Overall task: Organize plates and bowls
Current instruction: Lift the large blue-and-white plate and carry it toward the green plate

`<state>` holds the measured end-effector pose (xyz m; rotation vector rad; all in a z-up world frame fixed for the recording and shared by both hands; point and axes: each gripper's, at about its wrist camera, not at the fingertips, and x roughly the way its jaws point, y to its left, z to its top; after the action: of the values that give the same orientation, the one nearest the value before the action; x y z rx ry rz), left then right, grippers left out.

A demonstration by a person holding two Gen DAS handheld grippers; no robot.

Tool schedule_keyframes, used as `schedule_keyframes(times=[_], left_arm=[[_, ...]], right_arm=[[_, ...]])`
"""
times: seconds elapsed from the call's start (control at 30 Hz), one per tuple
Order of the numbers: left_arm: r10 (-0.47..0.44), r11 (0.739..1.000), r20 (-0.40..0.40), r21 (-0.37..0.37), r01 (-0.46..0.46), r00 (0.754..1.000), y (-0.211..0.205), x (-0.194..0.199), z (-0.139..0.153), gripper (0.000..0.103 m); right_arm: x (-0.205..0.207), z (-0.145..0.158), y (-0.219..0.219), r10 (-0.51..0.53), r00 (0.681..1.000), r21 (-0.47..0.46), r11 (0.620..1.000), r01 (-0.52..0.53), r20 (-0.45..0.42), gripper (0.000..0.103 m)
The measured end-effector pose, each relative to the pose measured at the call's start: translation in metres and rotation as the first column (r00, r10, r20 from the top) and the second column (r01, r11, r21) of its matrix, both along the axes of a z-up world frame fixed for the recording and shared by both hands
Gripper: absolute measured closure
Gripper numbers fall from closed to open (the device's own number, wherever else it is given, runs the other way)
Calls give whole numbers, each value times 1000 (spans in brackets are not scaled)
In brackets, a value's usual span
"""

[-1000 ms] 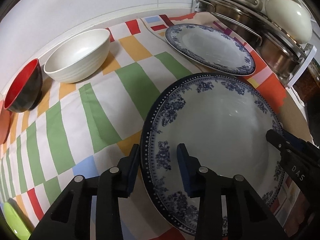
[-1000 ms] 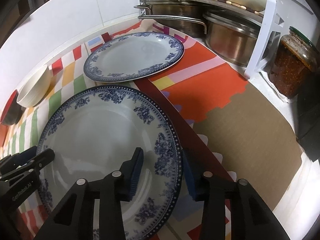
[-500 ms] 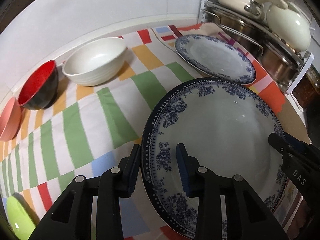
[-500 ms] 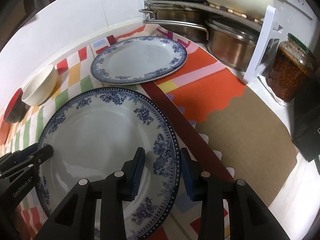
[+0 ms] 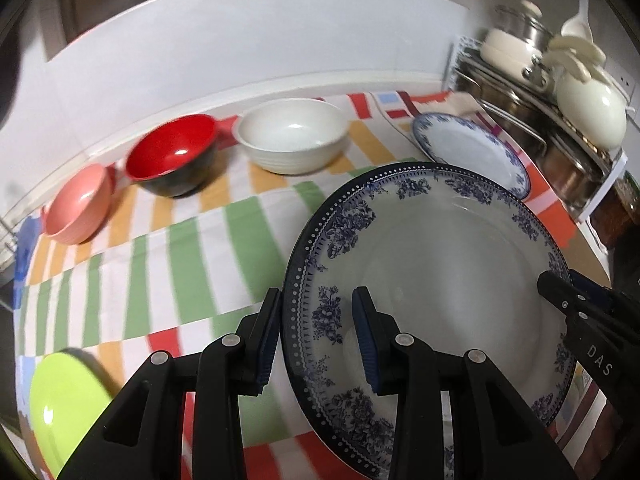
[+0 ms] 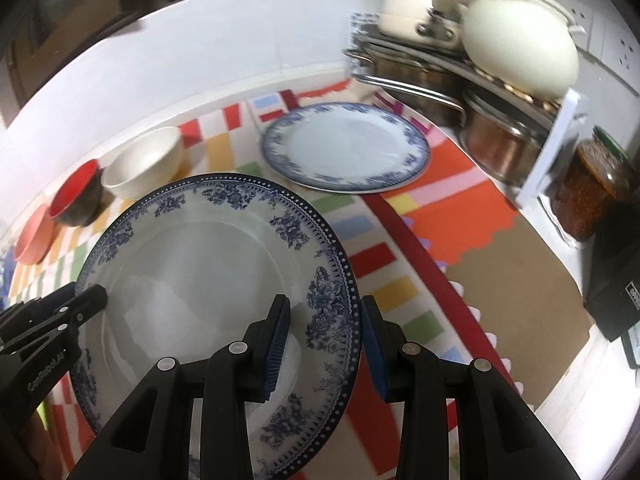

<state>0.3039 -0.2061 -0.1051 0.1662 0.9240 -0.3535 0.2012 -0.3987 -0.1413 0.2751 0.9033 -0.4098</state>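
Note:
A large blue-and-white floral plate (image 5: 432, 264) is held in the air over the cloth by both grippers. My left gripper (image 5: 316, 332) is shut on its left rim; my right gripper (image 6: 324, 336) is shut on its right rim (image 6: 340, 280). A second blue-and-white plate (image 6: 344, 152) lies flat on the cloth beyond it, also in the left wrist view (image 5: 472, 148). A white bowl (image 5: 292, 136), a red-and-black bowl (image 5: 174, 156) and a pink bowl (image 5: 78, 210) stand in a row along the wall.
A lime green dish (image 5: 64, 404) lies at the near left. A white rack (image 6: 548, 152) with steel pots and a cream lid (image 6: 520, 48) stands at the right. A jar (image 6: 588, 192) and a black box (image 6: 620, 292) sit beside it.
Both grippers have lifted the held plate higher and pulled back; more of the counter now shows, including the pink bowl and green dish.

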Motion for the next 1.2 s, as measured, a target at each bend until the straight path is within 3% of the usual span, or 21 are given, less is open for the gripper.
schedule_keyframes(times=[0.6, 1.2], left_arm=[[215, 977, 55, -29, -213, 975, 120, -35, 21, 68], [425, 905, 48, -18, -425, 904, 244, -68, 23, 68]], right_arm=[[5, 33, 102, 183, 981, -23, 983, -182, 58, 66], [18, 40, 219, 396, 916, -30, 918, -395, 63, 66]])
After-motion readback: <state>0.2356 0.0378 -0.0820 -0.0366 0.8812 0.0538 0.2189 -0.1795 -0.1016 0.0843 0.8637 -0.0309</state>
